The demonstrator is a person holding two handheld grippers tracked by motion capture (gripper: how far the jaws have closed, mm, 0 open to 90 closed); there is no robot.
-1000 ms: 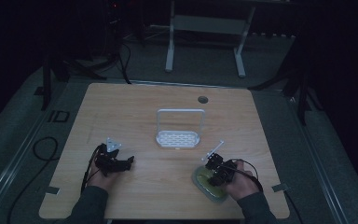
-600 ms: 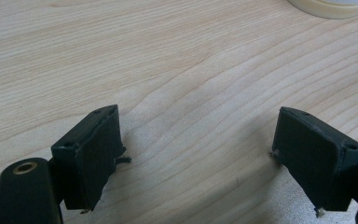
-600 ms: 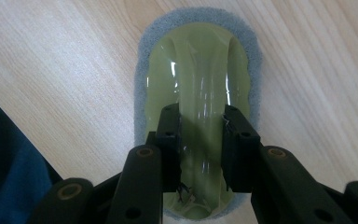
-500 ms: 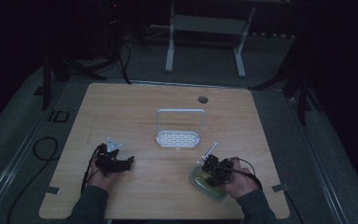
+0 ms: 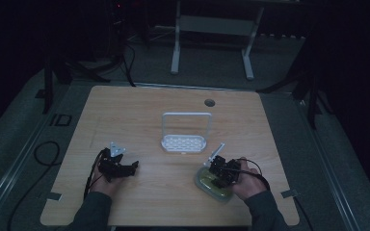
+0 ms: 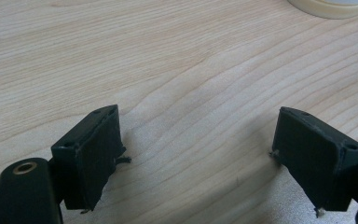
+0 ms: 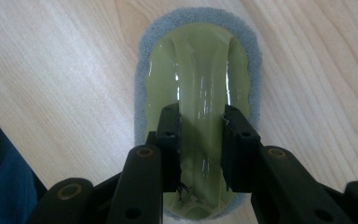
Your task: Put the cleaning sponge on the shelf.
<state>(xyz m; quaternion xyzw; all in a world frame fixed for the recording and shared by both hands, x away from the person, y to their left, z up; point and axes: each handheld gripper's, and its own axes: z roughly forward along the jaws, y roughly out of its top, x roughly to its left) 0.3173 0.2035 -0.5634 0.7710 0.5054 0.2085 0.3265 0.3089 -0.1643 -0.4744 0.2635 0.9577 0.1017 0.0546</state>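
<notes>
Green-topped grey sponge [image 7: 198, 93] lies flat, ridge gripped.

The left gripper [image 5: 125, 168], lower left of the high view, has jaws spread wide; the right gripper [image 7: 200, 144], lower right, is clamped.

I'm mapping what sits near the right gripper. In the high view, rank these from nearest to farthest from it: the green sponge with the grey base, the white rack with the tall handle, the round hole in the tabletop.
From the right gripper:
1. Green sponge with a grey base, gripped between its jaws, near edge.
2. White rack with a tall handle, table centre.
3. Round hole in the tabletop, far edge.
</notes>
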